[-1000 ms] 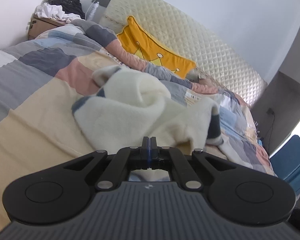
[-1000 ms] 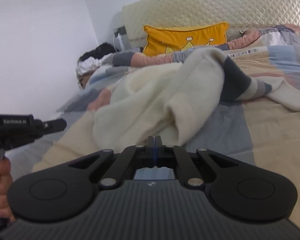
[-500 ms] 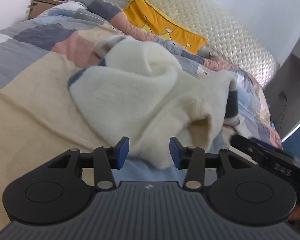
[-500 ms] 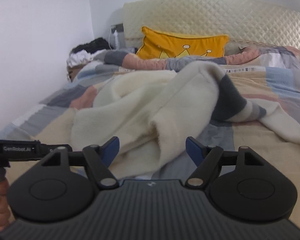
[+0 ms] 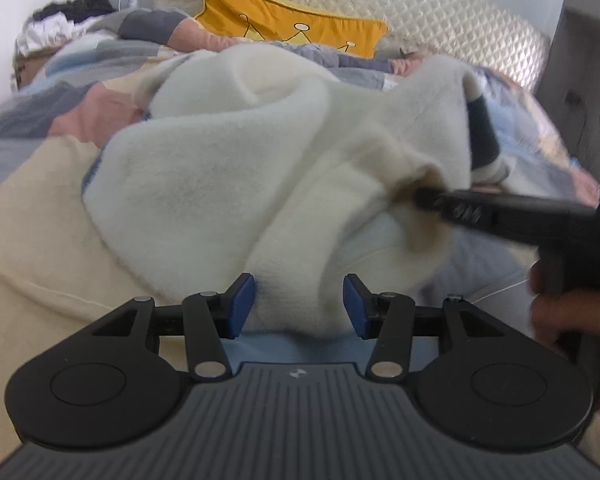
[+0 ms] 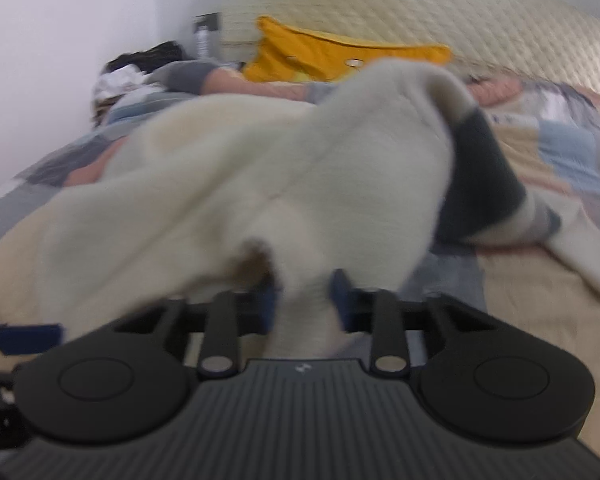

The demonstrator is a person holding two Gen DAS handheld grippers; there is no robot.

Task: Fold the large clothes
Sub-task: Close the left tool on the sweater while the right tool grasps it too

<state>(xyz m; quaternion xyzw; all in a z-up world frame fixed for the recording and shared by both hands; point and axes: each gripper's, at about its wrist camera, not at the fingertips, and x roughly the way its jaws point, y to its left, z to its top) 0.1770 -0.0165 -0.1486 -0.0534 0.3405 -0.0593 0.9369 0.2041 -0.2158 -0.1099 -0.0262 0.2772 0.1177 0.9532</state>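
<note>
Right wrist view: the right claw (image 6: 302,298) has just been closing on the cream sweater (image 6: 260,184); the left claw (image 5: 299,306) has been opening and stands half-wide around a fold, to be pinched next.

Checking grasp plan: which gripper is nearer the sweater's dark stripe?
Right. The right gripper, jaws just closing on a sweater fold, sits below-left of the stripe; the left gripper, jaws just opening around its edge, is farther left.

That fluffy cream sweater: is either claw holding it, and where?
Right gripper is pinching the cream sweater's near edge. Left gripper straddles it, open.
</note>
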